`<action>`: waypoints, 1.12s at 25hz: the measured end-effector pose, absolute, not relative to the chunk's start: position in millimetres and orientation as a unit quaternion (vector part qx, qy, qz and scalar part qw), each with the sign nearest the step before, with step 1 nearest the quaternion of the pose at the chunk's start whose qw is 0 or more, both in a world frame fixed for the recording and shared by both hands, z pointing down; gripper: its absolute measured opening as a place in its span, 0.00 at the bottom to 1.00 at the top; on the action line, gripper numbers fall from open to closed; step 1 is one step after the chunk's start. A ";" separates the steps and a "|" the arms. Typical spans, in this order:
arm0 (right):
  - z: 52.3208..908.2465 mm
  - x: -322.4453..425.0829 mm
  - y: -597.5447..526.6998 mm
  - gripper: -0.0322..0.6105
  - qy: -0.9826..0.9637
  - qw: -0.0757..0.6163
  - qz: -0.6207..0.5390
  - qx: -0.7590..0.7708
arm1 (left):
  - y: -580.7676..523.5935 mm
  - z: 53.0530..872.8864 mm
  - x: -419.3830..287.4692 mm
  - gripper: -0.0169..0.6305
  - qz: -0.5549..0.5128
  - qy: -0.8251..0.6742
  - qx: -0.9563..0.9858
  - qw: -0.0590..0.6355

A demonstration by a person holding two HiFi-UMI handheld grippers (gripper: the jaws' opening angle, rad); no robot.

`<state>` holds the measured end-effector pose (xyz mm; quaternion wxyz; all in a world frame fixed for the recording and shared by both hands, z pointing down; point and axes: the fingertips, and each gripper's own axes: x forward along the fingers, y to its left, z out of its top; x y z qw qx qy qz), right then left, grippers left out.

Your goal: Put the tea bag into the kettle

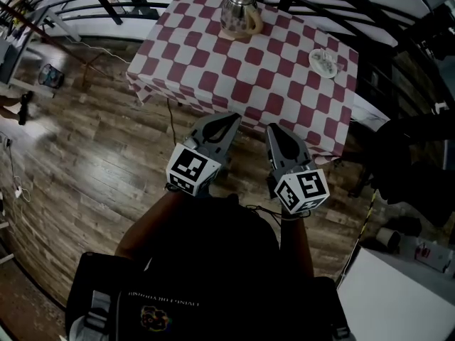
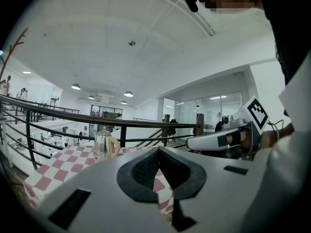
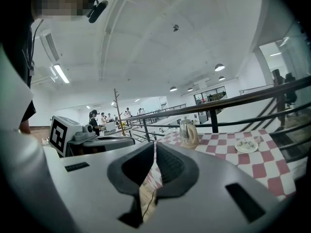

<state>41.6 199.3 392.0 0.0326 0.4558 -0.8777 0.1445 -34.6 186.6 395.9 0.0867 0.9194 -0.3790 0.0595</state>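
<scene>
Head view — kettle [image 1: 239, 11] on checkered table [image 1: 213, 69], wood floor [image 1: 92, 169].

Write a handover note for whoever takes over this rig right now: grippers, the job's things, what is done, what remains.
Left gripper: shut, empty. Right gripper: shut, empty. Both are over the floor, short of the table's near edge.
Kettle: upright at the far side of the checked table, lid on.
Small plate: near the table's right edge, holding small white items, probably the tea bag; too small to confirm.
Done: nothing yet.
Left: reach the table, open the kettle, pick up the tea bag, put it in.
</scene>
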 end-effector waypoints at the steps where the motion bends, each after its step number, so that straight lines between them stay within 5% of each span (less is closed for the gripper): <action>1: 392.3 38.3 193.6 0.08 -0.878 0.033 0.145 0.455 | 181.3 396.4 -37.6 0.04 0.060 -0.379 0.919 0.089; 28: 390.3 -78.9 59.3 0.08 -0.874 0.045 0.142 0.463 | 42.7 398.1 -152.8 0.04 0.059 -0.372 0.923 0.084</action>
